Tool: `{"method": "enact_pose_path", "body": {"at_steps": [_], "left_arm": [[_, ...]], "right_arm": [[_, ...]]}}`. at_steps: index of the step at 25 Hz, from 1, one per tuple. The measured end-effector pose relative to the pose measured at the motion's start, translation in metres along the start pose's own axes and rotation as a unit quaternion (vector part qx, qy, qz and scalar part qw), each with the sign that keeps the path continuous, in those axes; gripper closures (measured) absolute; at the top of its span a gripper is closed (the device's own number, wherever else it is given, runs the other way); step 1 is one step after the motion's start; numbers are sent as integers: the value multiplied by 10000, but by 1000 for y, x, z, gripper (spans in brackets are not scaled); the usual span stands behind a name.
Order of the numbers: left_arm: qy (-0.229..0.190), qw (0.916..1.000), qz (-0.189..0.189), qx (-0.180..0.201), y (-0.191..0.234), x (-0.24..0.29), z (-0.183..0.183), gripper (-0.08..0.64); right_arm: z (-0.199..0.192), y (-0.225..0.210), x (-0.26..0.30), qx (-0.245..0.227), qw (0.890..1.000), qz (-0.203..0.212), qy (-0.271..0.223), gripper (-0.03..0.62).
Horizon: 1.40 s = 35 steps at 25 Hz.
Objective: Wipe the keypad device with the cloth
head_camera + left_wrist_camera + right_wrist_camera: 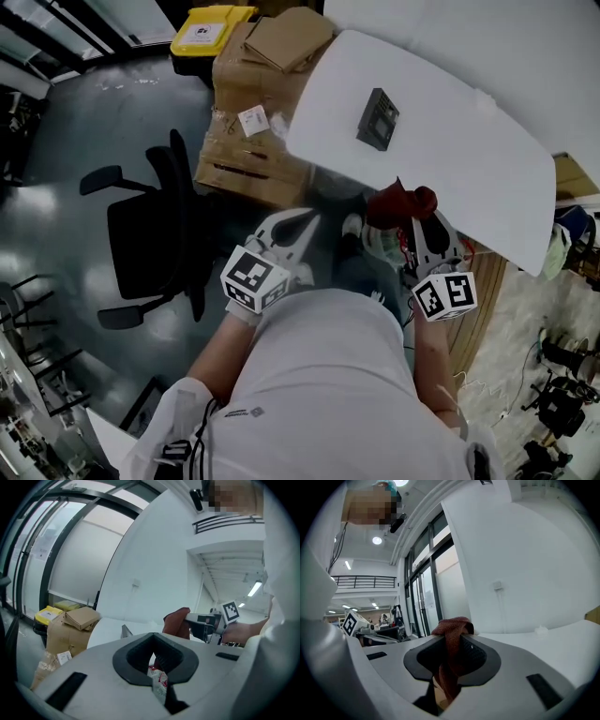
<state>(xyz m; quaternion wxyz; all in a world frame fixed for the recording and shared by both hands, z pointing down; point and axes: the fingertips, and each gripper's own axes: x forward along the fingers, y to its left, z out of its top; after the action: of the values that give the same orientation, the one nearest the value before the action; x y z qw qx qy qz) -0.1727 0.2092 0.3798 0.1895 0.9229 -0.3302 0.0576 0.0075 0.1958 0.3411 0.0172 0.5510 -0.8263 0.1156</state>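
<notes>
The dark keypad device [378, 119] lies on the white table [469, 141], well ahead of both grippers. My right gripper [413, 219] is shut on a dark red cloth [401, 203], held off the table's near edge. In the right gripper view the cloth [451, 641] bunches between the jaws of the right gripper [452, 656]. My left gripper [302, 225] hovers beside it over the floor, jaws together and holding nothing. The left gripper view shows the left gripper [154, 657], the cloth [177, 623] and the keypad device [125, 631] edge-on.
Stacked cardboard boxes [251, 122] and a yellow bin [212, 26] stand left of the table. A black office chair [145, 234] sits on the grey floor at left. The boxes [70, 625] also appear in the left gripper view. Cables and gear lie at the right [562, 375].
</notes>
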Motion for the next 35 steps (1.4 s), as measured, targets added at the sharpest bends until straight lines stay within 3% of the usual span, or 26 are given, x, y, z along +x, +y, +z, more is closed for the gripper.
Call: {"method": "enact_pose_path", "body": {"at_steps": [14, 18, 22, 25, 30, 35], "left_arm": [[515, 9966, 612, 217, 51, 138, 43, 548], [800, 9929, 833, 282, 59, 165, 38, 548], [1203, 9845, 1084, 678, 71, 182, 28, 547], [1470, 9804, 1063, 765, 78, 191, 18, 547], [1700, 9794, 910, 592, 99, 202, 2, 546], [1972, 9771, 520, 609, 112, 219, -14, 546]], "right_arm": [[13, -102, 120, 189, 9957, 804, 428, 505], [5, -119, 142, 289, 9917, 1099, 605, 505], [-3, -125, 160, 288, 9865, 1408, 781, 505], [-10, -130, 171, 267, 9837, 1513, 933, 505], [-26, -132, 186, 147, 9796, 1552, 1265, 505], [-43, -134, 201, 53, 9773, 1412, 1576, 505]]}}
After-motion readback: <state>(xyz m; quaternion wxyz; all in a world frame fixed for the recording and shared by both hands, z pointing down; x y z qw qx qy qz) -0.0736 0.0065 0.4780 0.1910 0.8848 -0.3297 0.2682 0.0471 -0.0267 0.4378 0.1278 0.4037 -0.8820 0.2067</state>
